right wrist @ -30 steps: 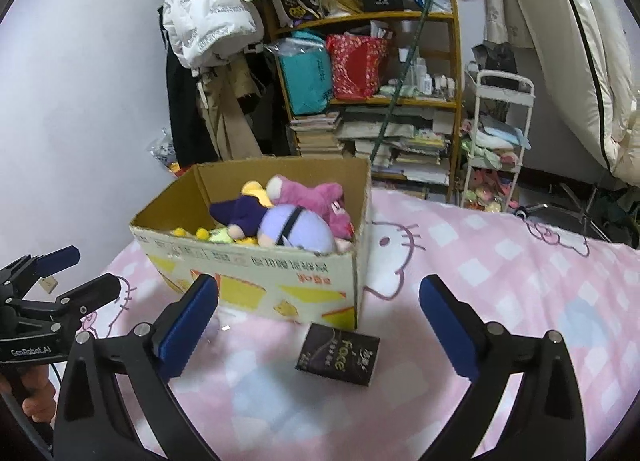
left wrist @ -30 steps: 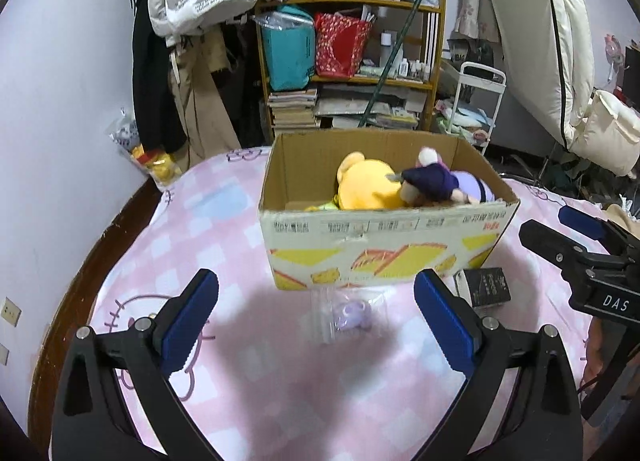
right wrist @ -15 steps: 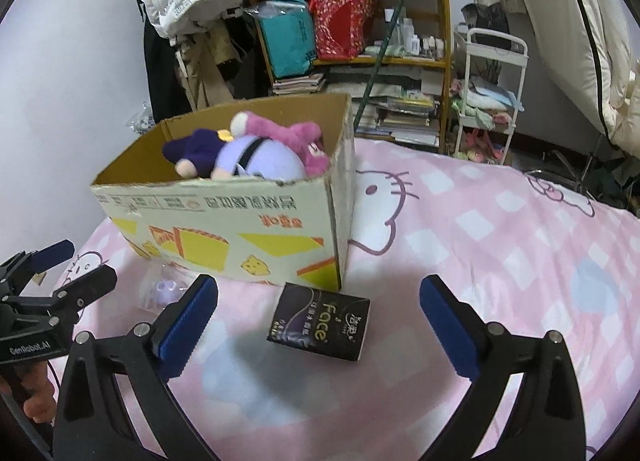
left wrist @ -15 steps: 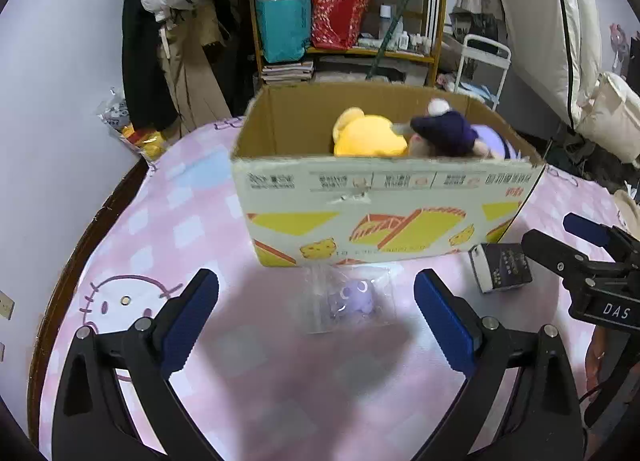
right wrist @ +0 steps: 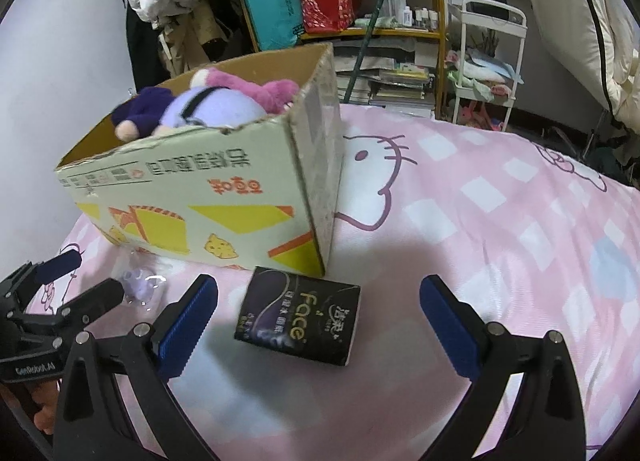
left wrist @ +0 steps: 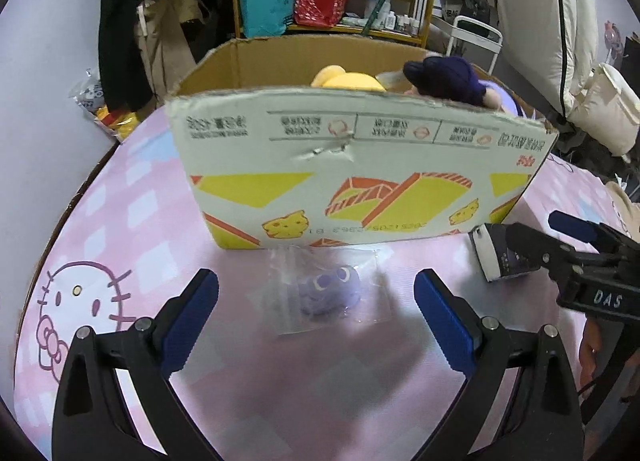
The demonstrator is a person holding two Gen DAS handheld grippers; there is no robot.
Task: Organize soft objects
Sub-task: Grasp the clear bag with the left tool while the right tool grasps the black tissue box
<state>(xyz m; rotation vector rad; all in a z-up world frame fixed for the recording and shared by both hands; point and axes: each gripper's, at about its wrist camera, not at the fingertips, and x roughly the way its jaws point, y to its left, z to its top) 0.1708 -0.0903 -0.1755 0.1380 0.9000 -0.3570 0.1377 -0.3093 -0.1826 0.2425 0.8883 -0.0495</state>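
Both tongs (left wrist: 316, 309) (right wrist: 319, 311) open; 1 box (left wrist: 360, 177), 3 plushies inside.

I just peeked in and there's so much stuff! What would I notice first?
First, the big box with yellow cheese pictures, standing on the pink kitty blanket, with plush toys poking out of its top. In front of it lie a small purple toy in a clear bag, between the open left gripper fingers, and a black tissue pack, ahead of the open right gripper.
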